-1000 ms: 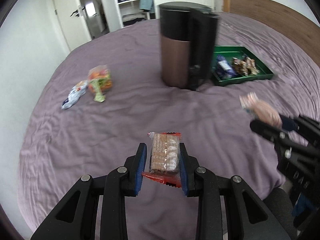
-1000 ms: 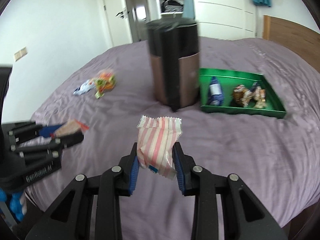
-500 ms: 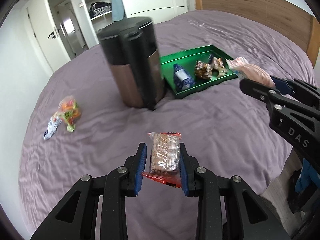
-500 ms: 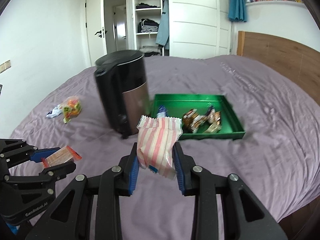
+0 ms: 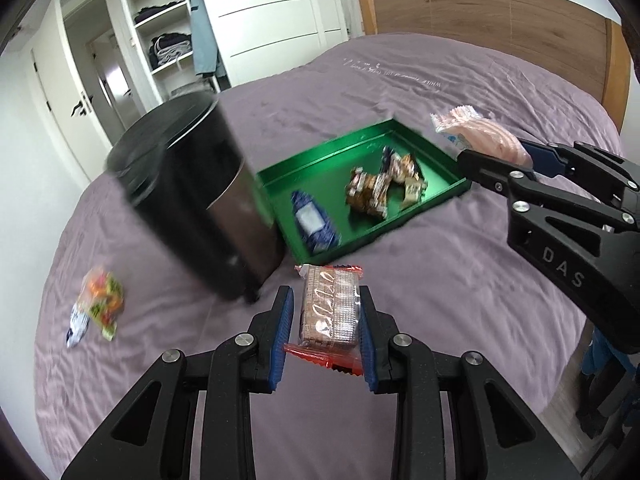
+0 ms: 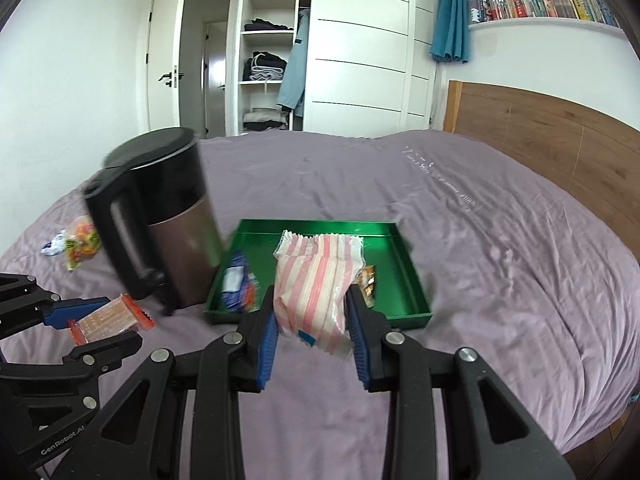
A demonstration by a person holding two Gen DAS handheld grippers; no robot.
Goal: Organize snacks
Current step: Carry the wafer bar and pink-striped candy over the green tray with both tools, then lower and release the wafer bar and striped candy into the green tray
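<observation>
My left gripper [image 5: 323, 312] is shut on a cracker pack [image 5: 329, 312] with red ends, held above the purple bed just short of the green tray [image 5: 316, 168]. It also shows in the right wrist view [image 6: 96, 320]. My right gripper [image 6: 312, 308] is shut on a pink striped snack bag [image 6: 316, 280], held in front of the tray [image 6: 412, 280]. In the left wrist view the right gripper [image 5: 496, 156] is at the tray's right corner with the bag [image 5: 476, 136]. The tray holds a blue packet [image 5: 314, 222] and several brown wrapped snacks [image 5: 380, 188].
A black and copper kettle [image 5: 200, 208] stands on the bed left of the tray. A colourful candy bag [image 5: 102, 304] and a small blue-white packet [image 5: 78, 326] lie at the far left. A wooden headboard [image 5: 500, 32] is behind, wardrobe shelves at the back.
Both grippers have moved right and closer to the green tray with their snacks still held. The kettle and tray now appear nearer and larger.
</observation>
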